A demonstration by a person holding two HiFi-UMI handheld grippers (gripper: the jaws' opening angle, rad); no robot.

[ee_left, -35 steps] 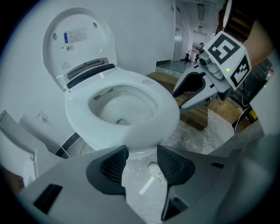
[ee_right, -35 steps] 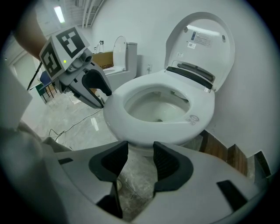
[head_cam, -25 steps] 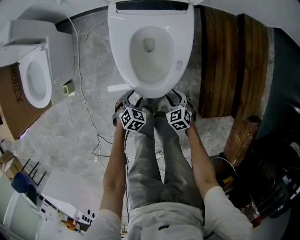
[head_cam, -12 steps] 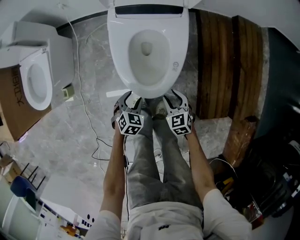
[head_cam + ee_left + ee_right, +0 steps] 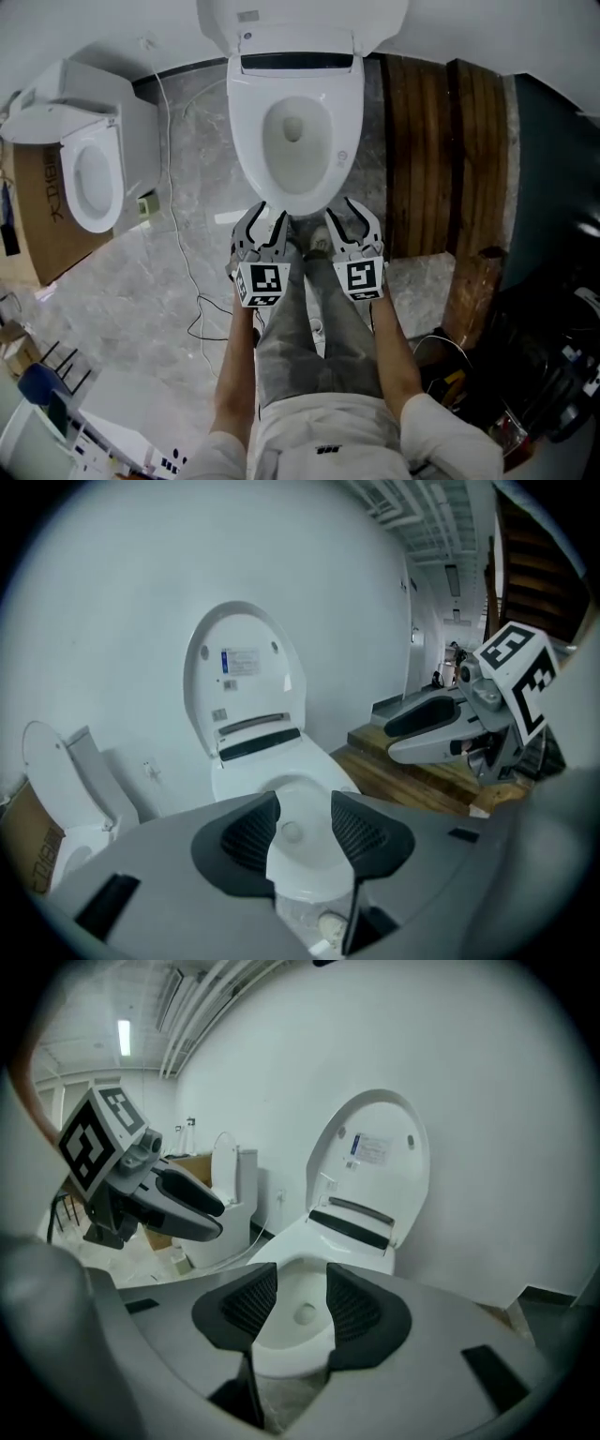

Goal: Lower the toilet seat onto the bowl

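The left gripper (image 5: 304,816) is seen with its jaws closing; a narrow gap is left between the dark ribbed pads (image 5: 251,833) and nothing is held there, only the bowl being seen through the gap. The right gripper (image 5: 300,1296) is likewise held with a narrow gap between its jaws, and nothing is gripped. Both grippers are pointed forward and slightly down at the front edge of the bowl (image 5: 251,141), without touching it. They are kept side by side, just above the person's thighs, with the marker cubes (image 5: 262,283) turned up toward the head camera.

Each gripper is carried at the end of a bare forearm. The left forearm (image 5: 234,366) and the right forearm (image 5: 392,356) are stretched almost straight ahead, close to the body and nearly parallel, with the grey-trousered legs (image 5: 309,337) between them. The person is placed directly in front of the toilet.

The toilet seat (image 5: 242,621) appears to be raised together with the lid, upright against the white wall behind the bowl. A label and two small bumpers are shown on its inner face, though the ring and the lid cannot be clearly told apart. A dark strip (image 5: 295,62) is visible at the hinge line.

To the left a second toilet (image 5: 89,173) is set on the marble floor (image 5: 159,309), beside a cardboard box (image 5: 42,206). A thin cable (image 5: 181,253) is trailed across the floor. To the right of the bowl dark wooden boards (image 5: 431,159) are laid.
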